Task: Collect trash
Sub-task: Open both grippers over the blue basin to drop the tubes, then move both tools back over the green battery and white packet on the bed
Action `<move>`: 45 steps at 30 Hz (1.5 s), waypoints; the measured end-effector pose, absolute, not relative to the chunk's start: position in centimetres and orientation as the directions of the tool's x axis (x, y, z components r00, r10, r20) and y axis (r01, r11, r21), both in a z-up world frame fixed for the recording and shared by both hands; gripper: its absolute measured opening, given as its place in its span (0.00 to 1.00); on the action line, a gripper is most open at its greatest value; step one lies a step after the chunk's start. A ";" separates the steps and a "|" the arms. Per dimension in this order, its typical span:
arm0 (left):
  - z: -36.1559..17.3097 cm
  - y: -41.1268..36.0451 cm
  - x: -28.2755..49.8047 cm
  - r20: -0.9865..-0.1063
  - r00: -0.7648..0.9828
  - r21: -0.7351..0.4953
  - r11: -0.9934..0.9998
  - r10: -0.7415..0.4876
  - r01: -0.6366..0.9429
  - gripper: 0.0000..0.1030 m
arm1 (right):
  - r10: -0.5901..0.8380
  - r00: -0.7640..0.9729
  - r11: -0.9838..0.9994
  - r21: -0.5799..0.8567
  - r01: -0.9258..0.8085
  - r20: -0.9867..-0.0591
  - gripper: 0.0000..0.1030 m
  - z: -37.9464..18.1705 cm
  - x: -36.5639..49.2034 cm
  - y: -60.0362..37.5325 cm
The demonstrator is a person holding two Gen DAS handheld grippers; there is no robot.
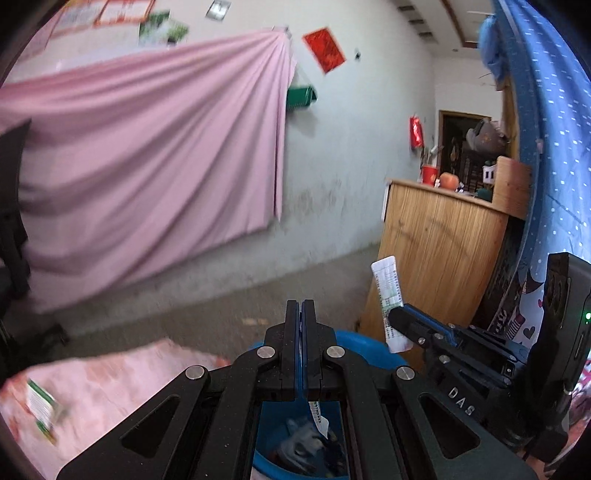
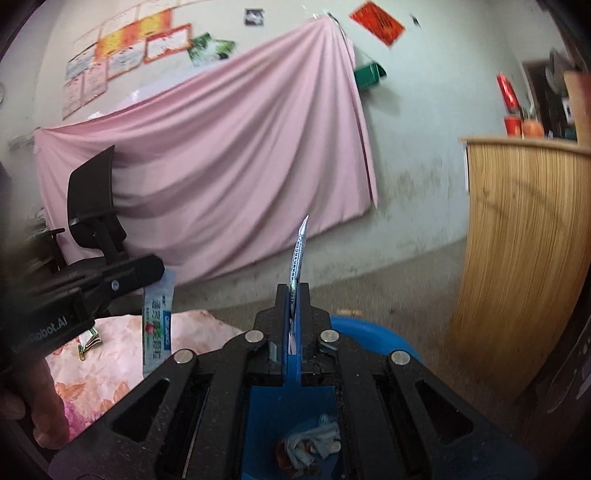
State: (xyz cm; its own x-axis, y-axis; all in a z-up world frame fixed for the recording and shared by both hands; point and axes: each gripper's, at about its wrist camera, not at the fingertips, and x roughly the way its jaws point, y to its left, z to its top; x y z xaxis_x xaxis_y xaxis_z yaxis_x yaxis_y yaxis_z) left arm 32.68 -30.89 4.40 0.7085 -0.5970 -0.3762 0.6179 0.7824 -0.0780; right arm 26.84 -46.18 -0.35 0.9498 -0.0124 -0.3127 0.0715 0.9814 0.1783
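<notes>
A big pink cloth (image 2: 207, 155) fills the upper left. A blue bin (image 2: 373, 334) sits low in the middle. The left gripper (image 1: 302, 306) pinches a blue-green packet (image 2: 158, 325). The right gripper (image 2: 293, 291) pinches a white wrapper (image 1: 388, 295).

Probably a lived-in home room: pink sheet (image 2: 207, 147) pinned up, wooden cabinet (image 2: 517, 258), certificates (image 2: 125, 55) on the wall.

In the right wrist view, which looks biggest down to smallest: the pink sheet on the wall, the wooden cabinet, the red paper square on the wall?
1. Pink fabric sheet hung on the wall
2. Light wooden cabinet, though it stands nearer the camera and is cut off by the frame edge
3. Red paper square
</notes>
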 end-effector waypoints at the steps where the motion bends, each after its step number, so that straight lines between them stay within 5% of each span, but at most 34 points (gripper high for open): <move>1: 4.2 -31.0 33.1 -0.395 0.700 -0.092 0.783 -0.595 0.615 0.00 | -0.009 0.945 0.979 0.188 0.074 -0.327 0.25 -0.6 27.0 -46.4; 15: 1.9 -32.9 35.4 -0.573 0.625 -0.160 0.820 -0.530 0.550 0.00 | 0.020 0.897 0.975 0.207 0.080 -0.442 0.28 -2.4 28.8 -47.1; 18: 1.6 -32.6 36.2 -0.596 0.620 -0.180 0.837 -0.510 0.516 0.02 | 0.020 0.889 0.972 0.216 0.089 -0.457 0.40 -2.5 29.0 -47.3; 19: 1.4 -32.5 36.4 -0.603 0.620 -0.179 0.843 -0.502 0.508 0.05 | 0.020 0.887 0.970 0.224 0.095 -0.461 0.52 -2.6 29.1 -47.5; 22: 1.2 -31.8 36.6 -0.609 0.626 -0.195 0.856 -0.488 0.478 0.35 | 0.010 0.891 0.965 0.237 0.109 -0.454 0.76 -2.5 28.9 -47.8; 26: 1.6 -30.2 36.6 -0.598 0.643 -0.213 0.869 -0.478 0.447 0.40 | 0.001 0.900 0.957 0.260 0.125 -0.436 0.88 -2.0 28.5 -48.1; 28: 1.7 -29.4 36.6 -0.593 0.662 -0.204 0.880 -0.460 0.428 0.49 | 0.005 0.906 0.952 0.278 0.125 -0.423 1.00 -1.8 28.3 -48.1; 33: 2.8 -25.9 35.9 -0.511 0.694 -0.304 0.862 -0.507 0.406 0.92 | 0.019 0.934 0.943 0.317 0.102 -0.357 1.00 -0.8 27.6 -47.4; 45: 6.3 -18.4 32.3 -0.361 0.863 -0.194 0.933 -0.354 0.302 0.98 | 0.065 0.979 0.950 0.313 -0.001 -0.195 1.00 2.7 26.8 -43.0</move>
State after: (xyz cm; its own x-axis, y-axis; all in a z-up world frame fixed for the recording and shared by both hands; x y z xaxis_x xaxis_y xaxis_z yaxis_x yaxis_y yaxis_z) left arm 32.30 -18.37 6.28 0.8626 -0.3541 -0.3613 0.3017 0.9334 -0.1944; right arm 26.78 -43.04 2.68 0.9787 0.0648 -0.1948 -0.0006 0.9498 0.3130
